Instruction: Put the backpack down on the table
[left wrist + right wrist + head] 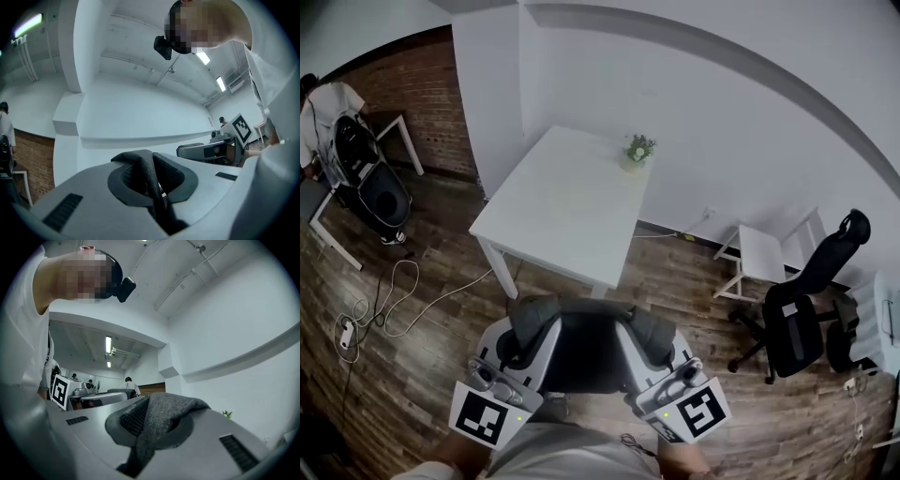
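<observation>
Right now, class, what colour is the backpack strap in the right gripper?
Heathered grey, black mesh underneath; the backpack strap shows best in the right gripper view.

backpack (581, 361): dark cloth, matt
straps (161, 420): coarse grey weave, mesh lining
table (572, 202): white, smooth, matt
floor (422, 375): wood planks, slight sheen
side wall (441, 94): rough brick

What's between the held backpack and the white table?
Head view: only a strip of bare wooden floor separates the backpack from the table.
</observation>
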The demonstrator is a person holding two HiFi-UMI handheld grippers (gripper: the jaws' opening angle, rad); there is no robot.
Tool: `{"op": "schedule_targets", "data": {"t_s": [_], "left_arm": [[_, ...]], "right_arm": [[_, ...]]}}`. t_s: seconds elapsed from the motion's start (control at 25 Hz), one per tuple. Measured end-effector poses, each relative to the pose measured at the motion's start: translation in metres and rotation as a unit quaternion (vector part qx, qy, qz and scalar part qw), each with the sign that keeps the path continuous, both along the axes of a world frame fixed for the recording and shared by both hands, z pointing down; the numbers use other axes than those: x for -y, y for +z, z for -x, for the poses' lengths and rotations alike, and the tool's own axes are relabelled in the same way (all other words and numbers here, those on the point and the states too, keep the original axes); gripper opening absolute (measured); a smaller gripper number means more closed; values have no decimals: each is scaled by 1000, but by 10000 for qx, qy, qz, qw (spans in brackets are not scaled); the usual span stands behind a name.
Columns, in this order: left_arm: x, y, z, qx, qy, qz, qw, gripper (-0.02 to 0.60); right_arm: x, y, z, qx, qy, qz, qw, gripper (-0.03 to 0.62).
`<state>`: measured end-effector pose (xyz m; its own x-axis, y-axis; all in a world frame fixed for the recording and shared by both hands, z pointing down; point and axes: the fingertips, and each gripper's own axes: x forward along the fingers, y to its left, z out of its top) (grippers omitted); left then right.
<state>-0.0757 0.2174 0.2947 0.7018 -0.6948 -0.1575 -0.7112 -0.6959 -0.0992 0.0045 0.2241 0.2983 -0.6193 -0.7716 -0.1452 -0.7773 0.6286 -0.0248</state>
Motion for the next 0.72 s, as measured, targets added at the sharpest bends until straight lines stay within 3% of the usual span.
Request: {"op": "schedule_targets", "data": {"t_s": [0.36, 0.56, 0.72], "left_arm": [[97, -15, 7, 21, 192, 29, 9998, 46], [138, -34, 11, 159, 299, -225, 9992, 45], [169, -47, 17, 61, 204, -306, 9993, 46]], "right_arm": [[88, -17, 8, 61, 227, -58, 9997, 48], [128, -41, 10, 164, 327, -199, 9991, 48], [157, -53, 16, 120, 308, -235, 9992, 48]]}}
